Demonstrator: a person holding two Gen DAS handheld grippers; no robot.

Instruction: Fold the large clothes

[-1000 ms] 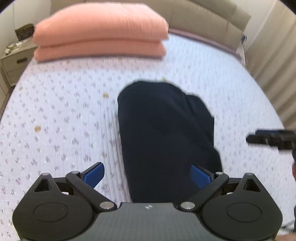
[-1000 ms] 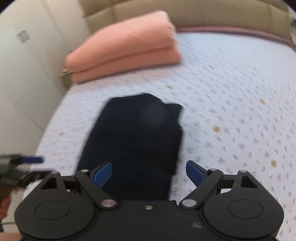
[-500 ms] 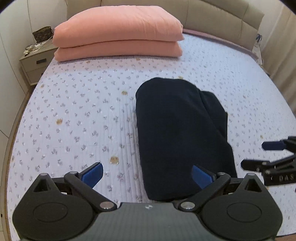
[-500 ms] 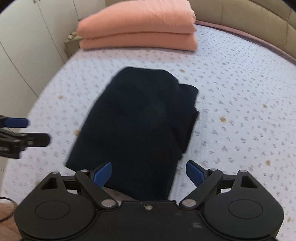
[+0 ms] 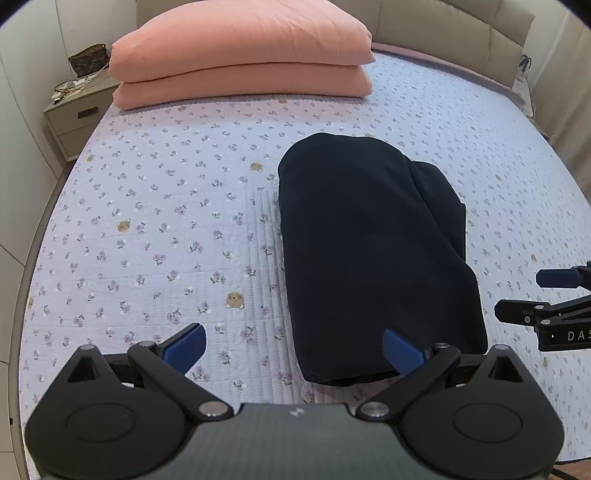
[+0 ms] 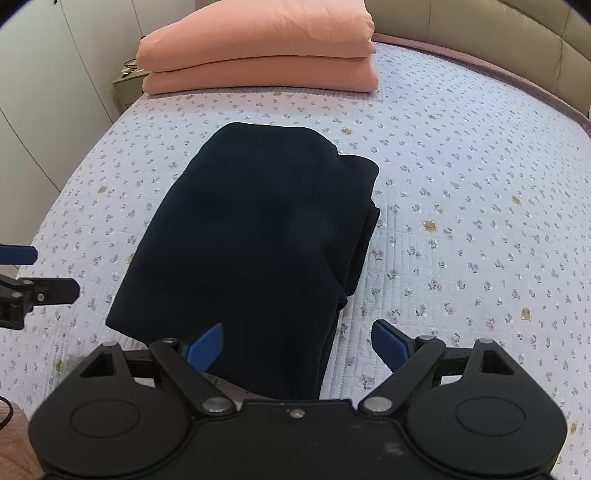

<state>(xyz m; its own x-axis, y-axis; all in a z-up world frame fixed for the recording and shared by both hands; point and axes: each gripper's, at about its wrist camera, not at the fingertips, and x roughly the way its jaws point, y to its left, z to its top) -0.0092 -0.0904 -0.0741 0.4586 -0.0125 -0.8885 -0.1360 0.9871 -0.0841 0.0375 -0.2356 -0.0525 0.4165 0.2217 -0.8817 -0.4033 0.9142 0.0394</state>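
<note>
A dark navy garment lies folded into a thick oblong on the flowered bed cover; it also shows in the right wrist view. My left gripper is open and empty, above the garment's near left corner. My right gripper is open and empty, above the garment's near right corner. The right gripper's fingers show at the right edge of the left wrist view. The left gripper's fingers show at the left edge of the right wrist view.
A folded salmon-pink quilt lies at the head of the bed, against a beige padded headboard. A bedside table with small items stands at the far left. White wardrobe doors run along the left side.
Both grippers have drawn back and up from the garment, so more of the bed shows. Both stay open and the garment lies unmoved.
</note>
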